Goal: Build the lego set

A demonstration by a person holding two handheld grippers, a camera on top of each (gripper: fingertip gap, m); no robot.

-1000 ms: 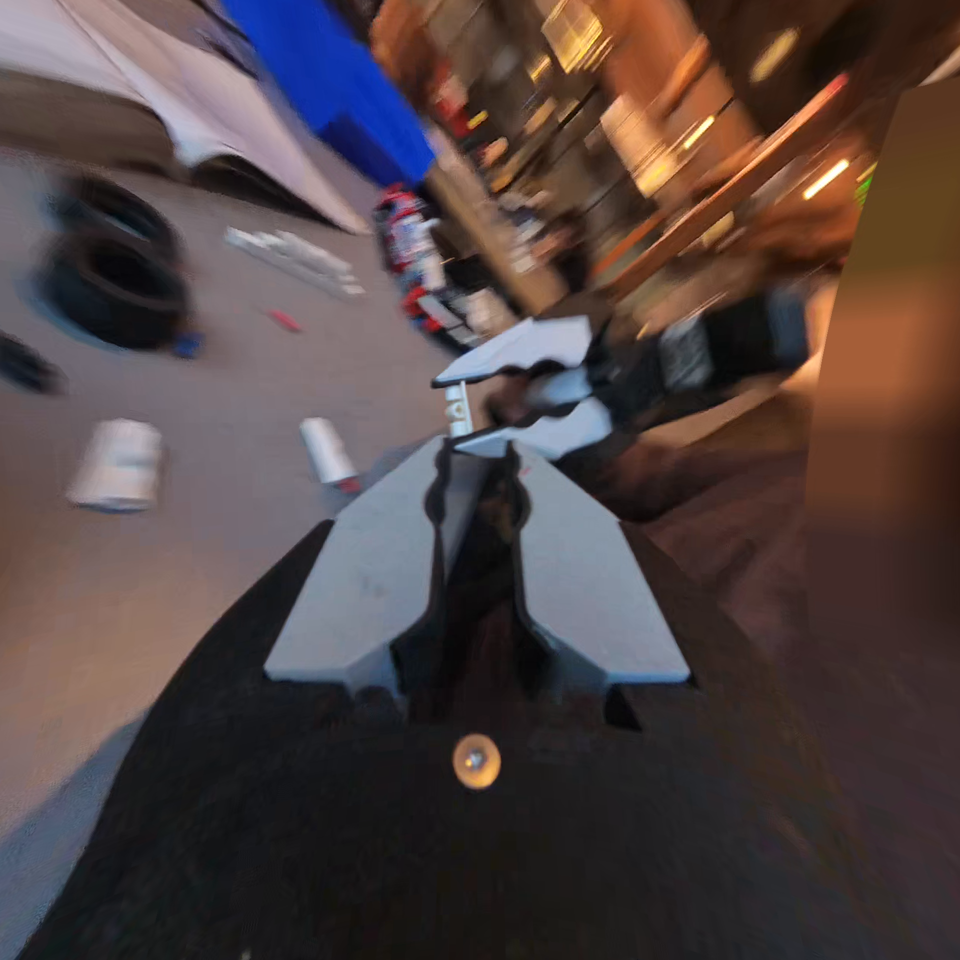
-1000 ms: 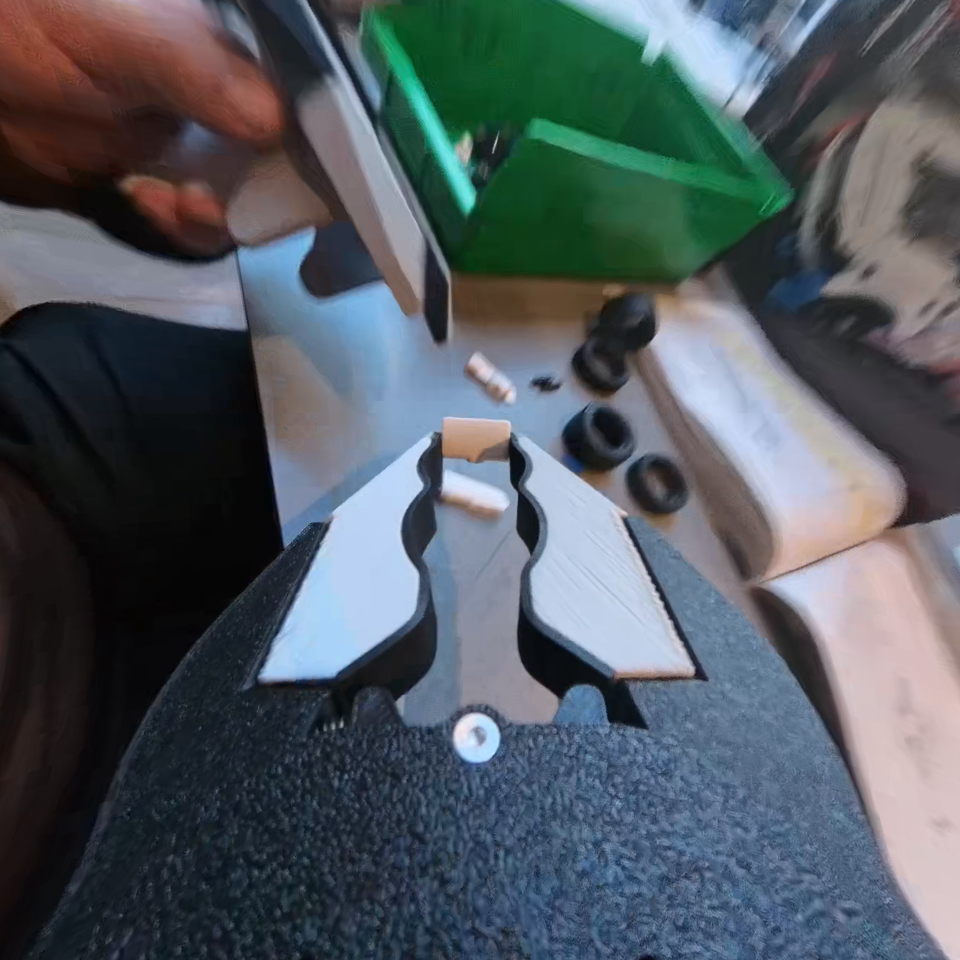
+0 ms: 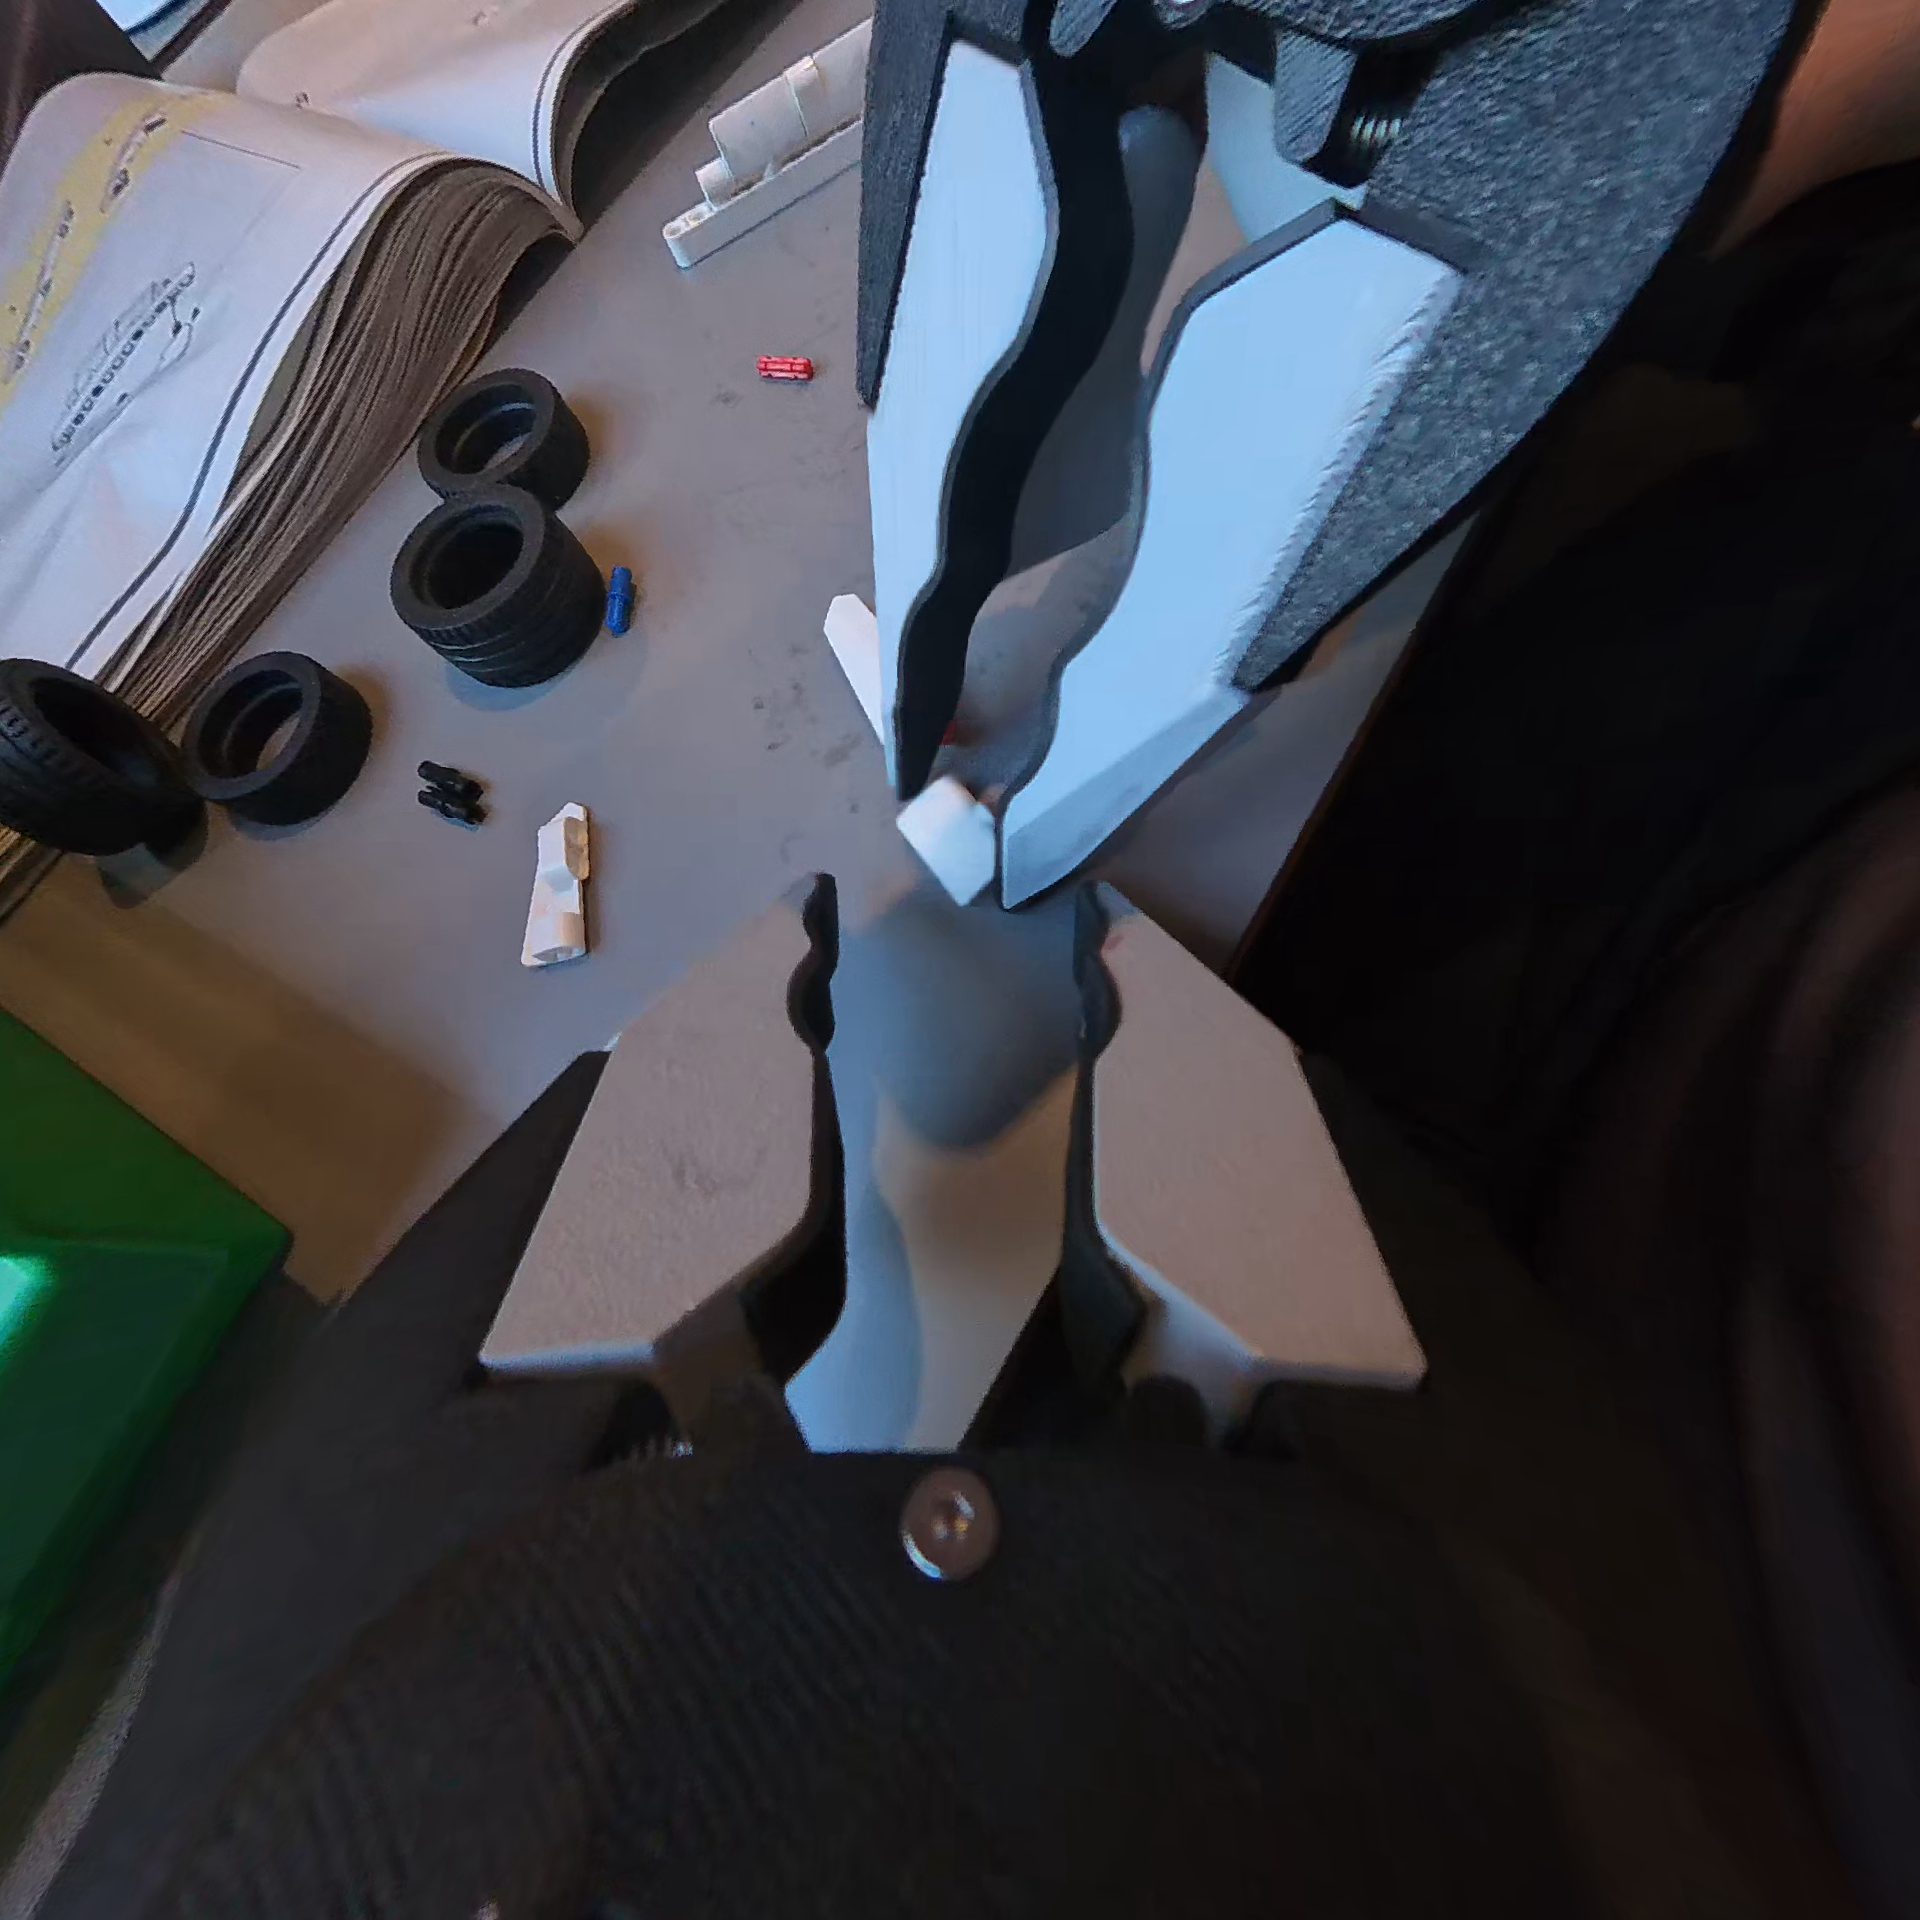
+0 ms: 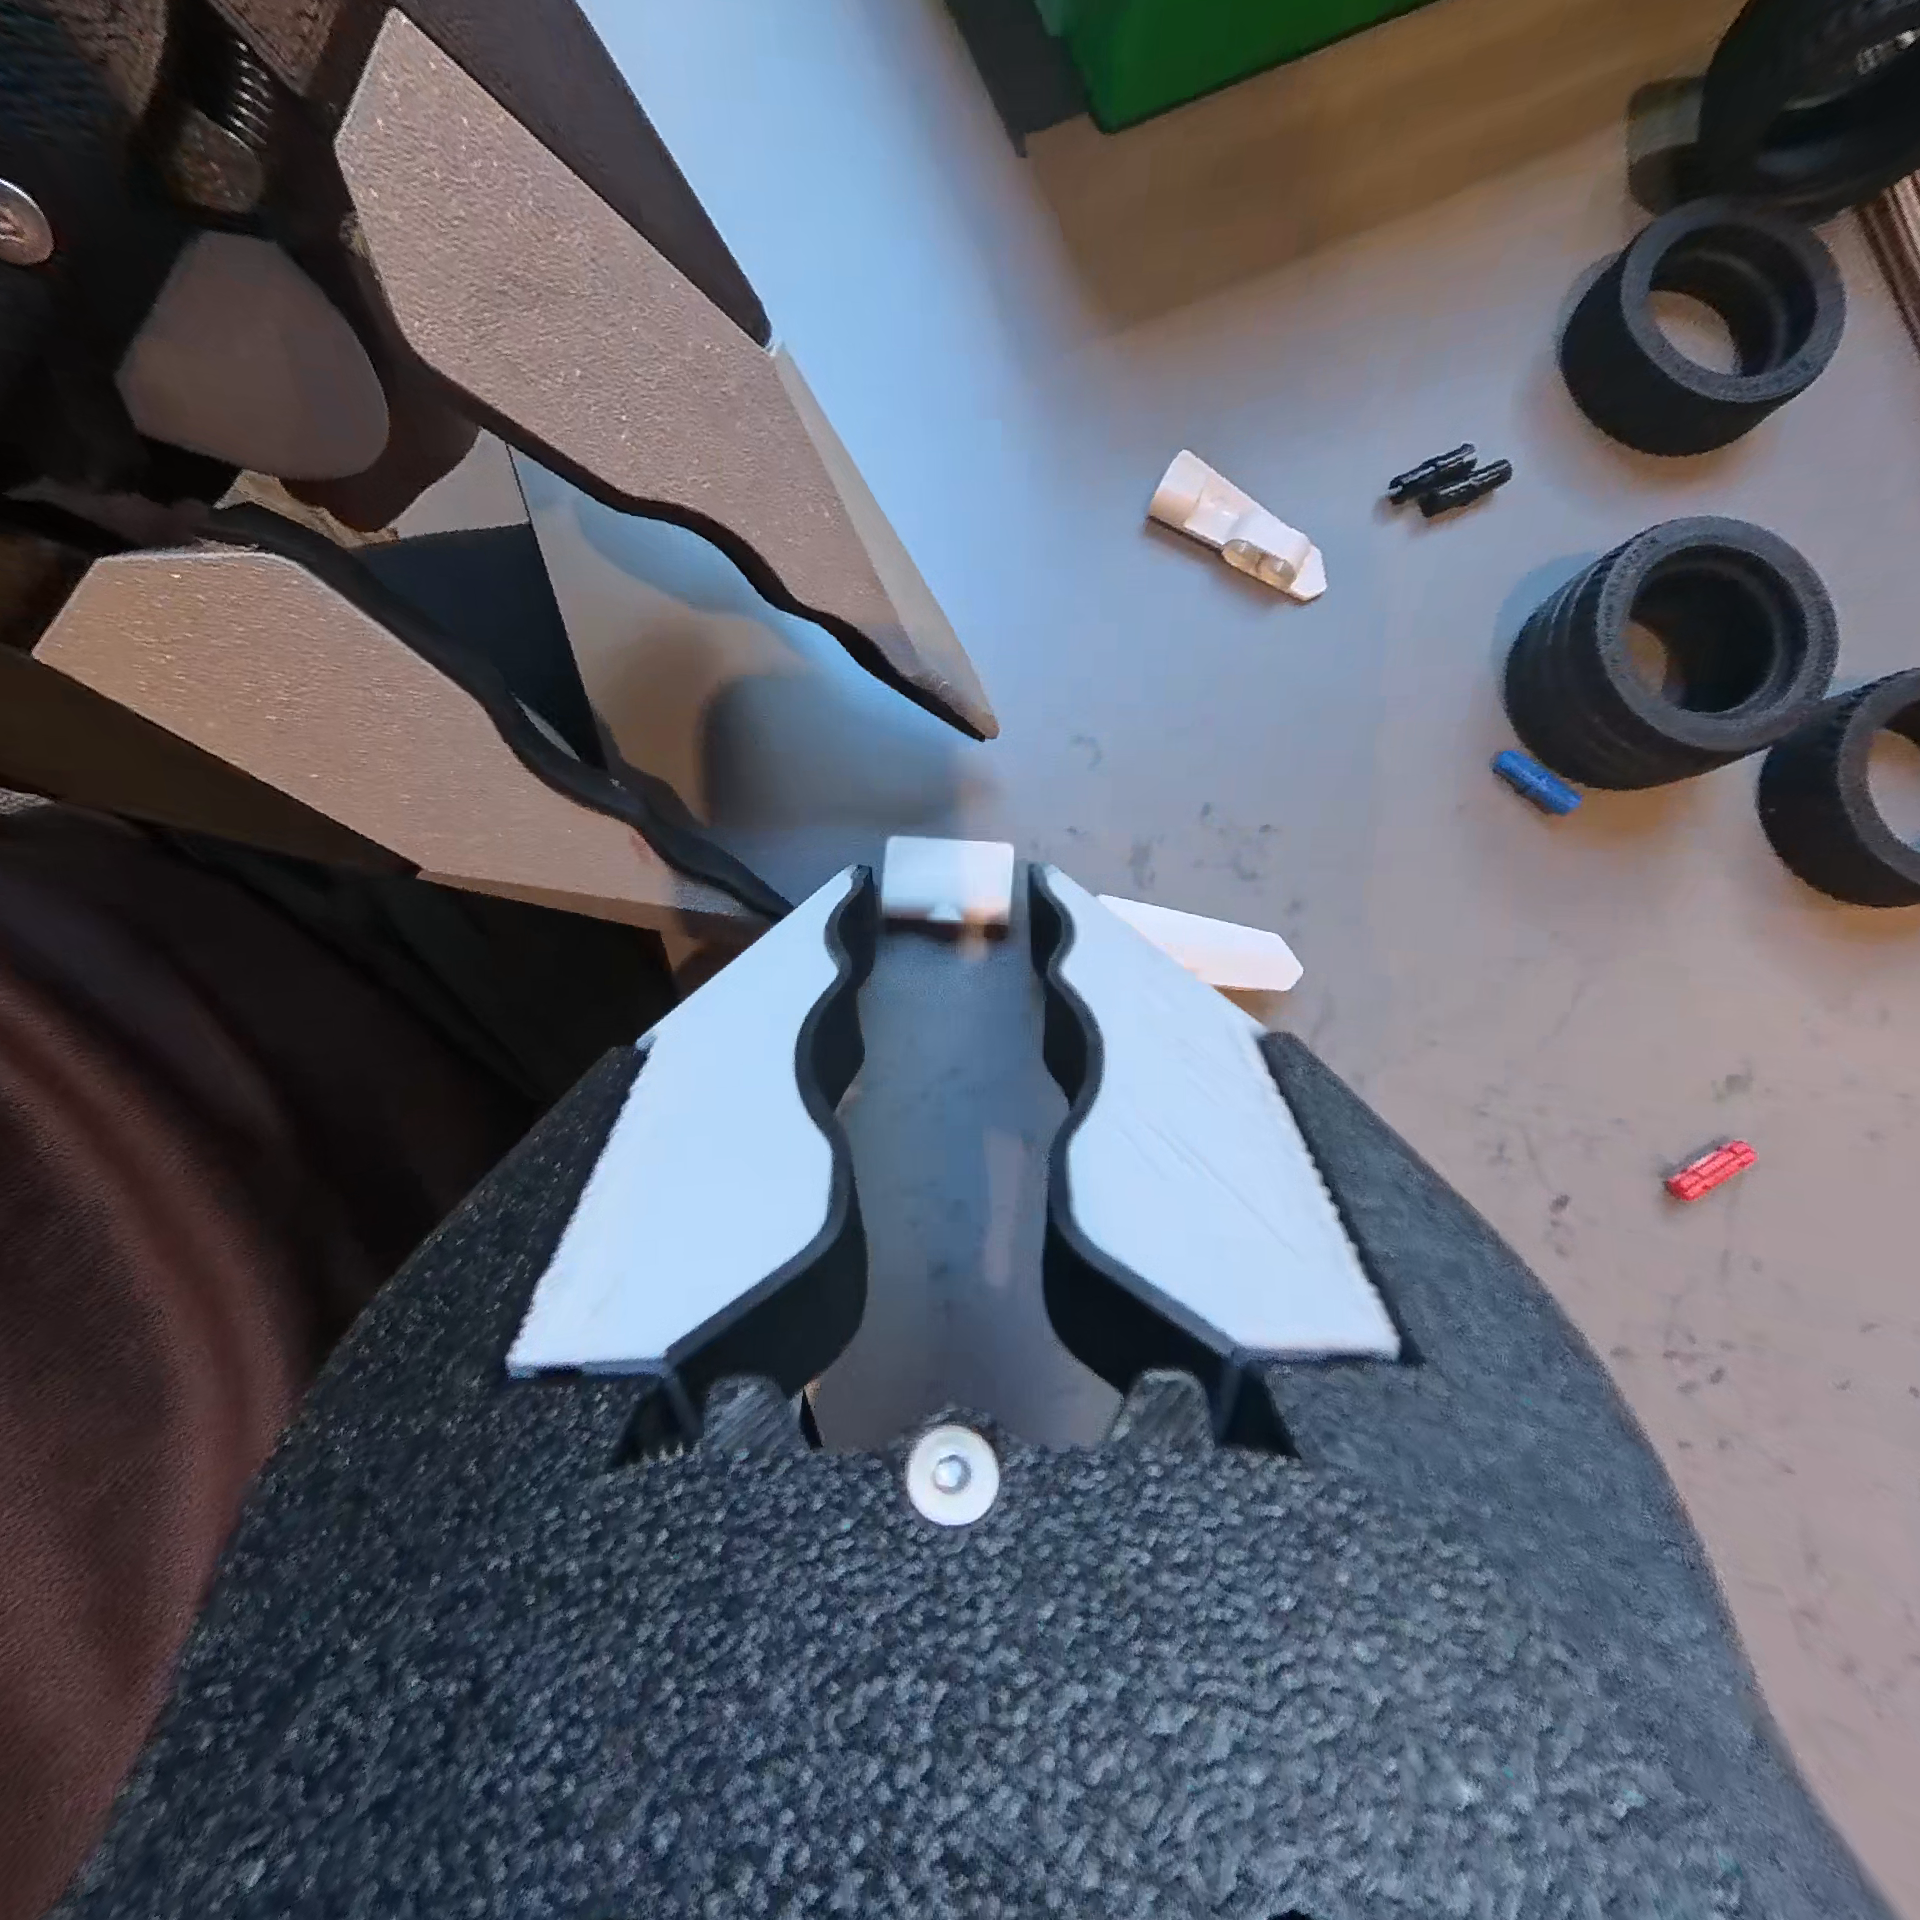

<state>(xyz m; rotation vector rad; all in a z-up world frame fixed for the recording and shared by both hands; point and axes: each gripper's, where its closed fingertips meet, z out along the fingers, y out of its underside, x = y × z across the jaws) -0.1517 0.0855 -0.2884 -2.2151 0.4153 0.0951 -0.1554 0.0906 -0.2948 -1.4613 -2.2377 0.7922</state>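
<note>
The white piece [image 4: 947, 880] stays pinched at the tips of your right gripper [image 4: 948, 883], above the table [image 4: 1351, 935]. Your left gripper [image 3: 951, 914] has swung in from a second ago and now stands spread and empty just beside it, so a handover or join looks imminent.

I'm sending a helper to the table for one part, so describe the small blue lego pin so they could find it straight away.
Start at the thick open instruction booklet on the grey table, with black tyres along its edge. The blue pin lies right beside the tallest tyre stack. It is the only blue piece: the two black pins nearby match its shape, and the red piece lies farther off.
</note>
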